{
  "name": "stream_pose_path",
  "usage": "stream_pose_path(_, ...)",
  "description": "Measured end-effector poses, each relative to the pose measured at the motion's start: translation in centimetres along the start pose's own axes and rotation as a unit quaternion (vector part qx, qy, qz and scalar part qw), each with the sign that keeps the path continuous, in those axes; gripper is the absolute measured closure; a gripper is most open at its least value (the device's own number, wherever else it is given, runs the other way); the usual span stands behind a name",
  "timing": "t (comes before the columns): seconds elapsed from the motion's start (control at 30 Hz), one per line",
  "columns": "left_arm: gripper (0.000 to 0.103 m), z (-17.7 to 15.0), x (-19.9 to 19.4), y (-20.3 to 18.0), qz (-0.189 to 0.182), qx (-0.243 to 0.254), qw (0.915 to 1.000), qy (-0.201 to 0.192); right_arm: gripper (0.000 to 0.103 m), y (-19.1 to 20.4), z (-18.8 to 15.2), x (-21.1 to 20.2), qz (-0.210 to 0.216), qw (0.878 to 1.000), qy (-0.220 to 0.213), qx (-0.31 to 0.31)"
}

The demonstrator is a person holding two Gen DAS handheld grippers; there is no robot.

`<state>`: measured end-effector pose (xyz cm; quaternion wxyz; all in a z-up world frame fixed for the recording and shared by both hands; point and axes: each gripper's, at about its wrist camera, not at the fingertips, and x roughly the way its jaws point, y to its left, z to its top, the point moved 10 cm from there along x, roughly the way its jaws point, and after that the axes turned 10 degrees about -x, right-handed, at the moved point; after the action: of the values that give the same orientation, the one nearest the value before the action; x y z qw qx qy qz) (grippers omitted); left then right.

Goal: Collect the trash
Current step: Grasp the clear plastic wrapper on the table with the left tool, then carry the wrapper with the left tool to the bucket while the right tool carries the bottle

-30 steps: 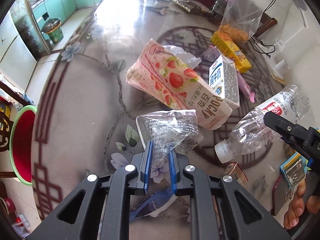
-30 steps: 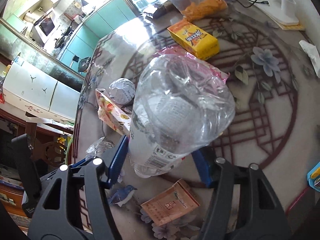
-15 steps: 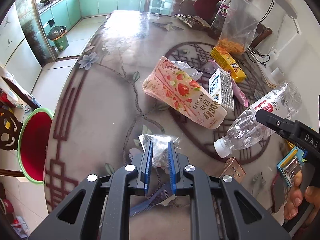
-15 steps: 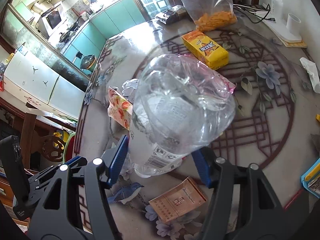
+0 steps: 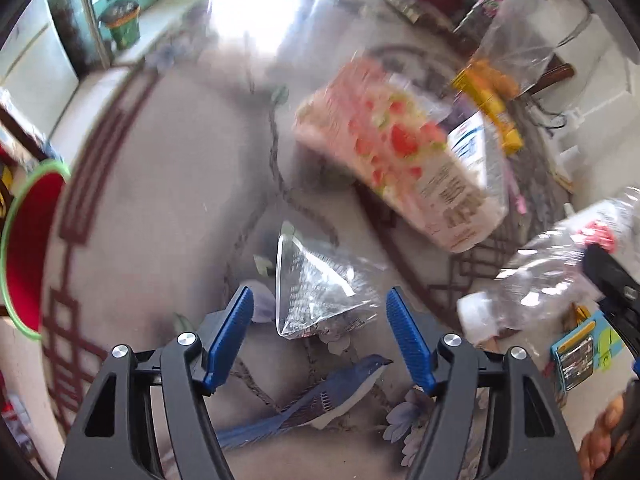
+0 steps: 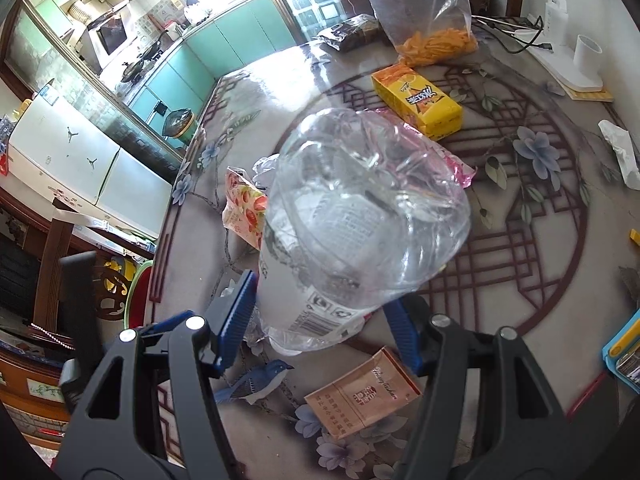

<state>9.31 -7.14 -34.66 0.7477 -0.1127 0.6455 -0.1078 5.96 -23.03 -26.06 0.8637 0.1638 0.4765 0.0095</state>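
Observation:
My left gripper (image 5: pixel 320 332) is open, its blue pads wide apart. A clear crumpled plastic wrapper (image 5: pixel 316 288) lies on the table between and just ahead of the pads, touching neither. My right gripper (image 6: pixel 324 320) is shut on an empty clear plastic bottle (image 6: pixel 360 216), held above the table; the bottle also shows at the right of the left wrist view (image 5: pixel 560 272). A pink strawberry Pocky box (image 5: pixel 400 152) lies beyond the wrapper.
A red bin with a green rim (image 5: pixel 24 248) stands beside the table's left edge. On the table lie a milk carton (image 5: pixel 476 152), a yellow snack box (image 6: pixel 416 100), a brown cigarette pack (image 6: pixel 360 392), a bag of orange snacks (image 6: pixel 432 36) and a white tissue (image 6: pixel 620 152).
My left gripper has opened and let go of the clear wrapper, which now lies on the table. The left view is blurred from motion. The right gripper still holds the bottle.

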Motion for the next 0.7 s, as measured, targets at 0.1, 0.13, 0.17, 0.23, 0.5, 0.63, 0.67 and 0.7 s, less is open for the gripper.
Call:
stream_pose_path(0.1,0.063,-0.9,1.7,0.4,0.004,-0.018,0.9996,0.021,0.042,-0.5,-0.3,-0.3,0.0,1.0,-0.002,0.008)
stream_pose_path(0.13,0.066,-1.0,1.8,0.5,0.012,-0.016,0.9997,0.016,0.042,-0.6,-0.4,-0.4,0.0,1.0,-0.003,0.01)
stream_pose_path(0.17,0.08,-1.0,1.6,0.5,0.013,-0.012,0.9998,0.011,0.042,-0.8,-0.4,-0.5,-0.001,1.0,-0.004,0.012)
stream_pose_path(0.23,0.082,-1.2,1.2,0.2,0.011,-0.006,0.9998,0.015,0.042,-1.1,-0.6,-0.7,-0.001,1.0,-0.006,0.018)
stream_pose_path(0.5,0.088,-0.5,-3.7,-1.8,0.022,0.041,0.9977,-0.049,0.042,-1.6,-0.6,-0.8,0.011,0.999,-0.012,0.035)
stream_pose_path(0.63,0.088,-0.1,-6.3,-2.5,0.02,0.056,0.9954,-0.075,0.042,-1.4,-0.4,-0.7,0.016,0.999,-0.015,0.032)
stream_pose_path(0.67,0.088,0.0,-6.6,-2.6,0.018,0.058,0.995,-0.079,0.042,-1.4,-0.3,-0.8,0.017,0.999,-0.016,0.031)
stream_pose_path(0.7,0.088,0.1,-7.1,-2.7,0.016,0.06,0.9946,-0.083,0.042,-1.4,-0.3,-0.8,0.018,0.999,-0.016,0.031)
